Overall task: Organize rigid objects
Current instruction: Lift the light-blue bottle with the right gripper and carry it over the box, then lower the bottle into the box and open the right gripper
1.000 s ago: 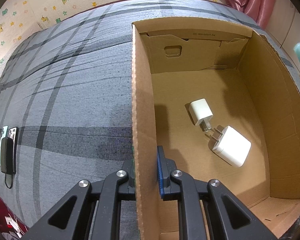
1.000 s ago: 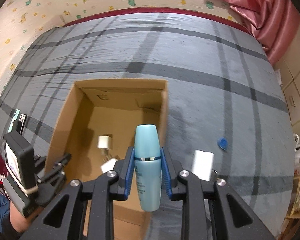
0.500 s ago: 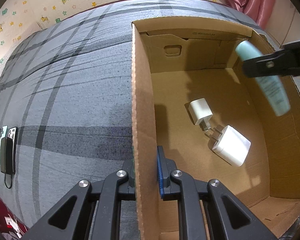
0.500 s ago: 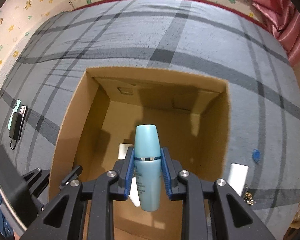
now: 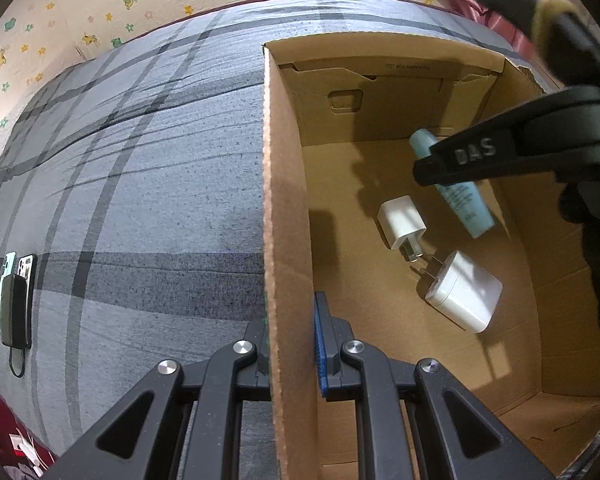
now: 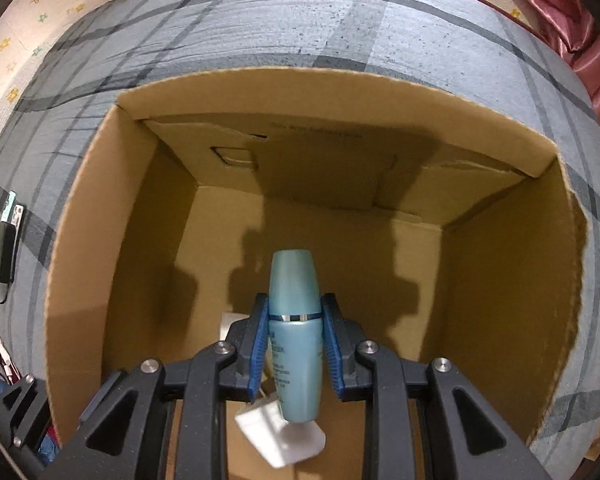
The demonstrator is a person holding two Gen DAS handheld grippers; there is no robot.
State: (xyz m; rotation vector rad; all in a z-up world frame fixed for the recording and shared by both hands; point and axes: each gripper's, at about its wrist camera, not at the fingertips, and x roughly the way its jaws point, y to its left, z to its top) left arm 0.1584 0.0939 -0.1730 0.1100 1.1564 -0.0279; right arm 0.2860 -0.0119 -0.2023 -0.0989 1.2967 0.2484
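An open cardboard box [image 5: 288, 184] [image 6: 80, 240] sits on a grey plaid bed cover. My left gripper [image 5: 290, 344] is shut on the box's left wall near the front. My right gripper [image 6: 295, 344] is shut on a light blue bottle [image 6: 296, 344] [image 5: 466, 200], cap end forward, and hangs inside the box above its floor. On the floor lie a small white charger [image 5: 402, 222] and a larger white charger [image 5: 462, 296] [image 6: 280, 436], prongs facing each other. The small one shows only as a white sliver behind my right fingers.
Two phones and a dark power bank [image 5: 14, 300] [image 6: 6, 244] lie together at the cover's left edge. A patterned wall runs along the far side, and pink curtain [image 6: 580, 28] hangs at the right. The box's far half of floor [image 6: 340, 248] is bare cardboard.
My right gripper has come from outside the box's right side, over the rim and down inside with the bottle. My left gripper has kept its hold on the wall.
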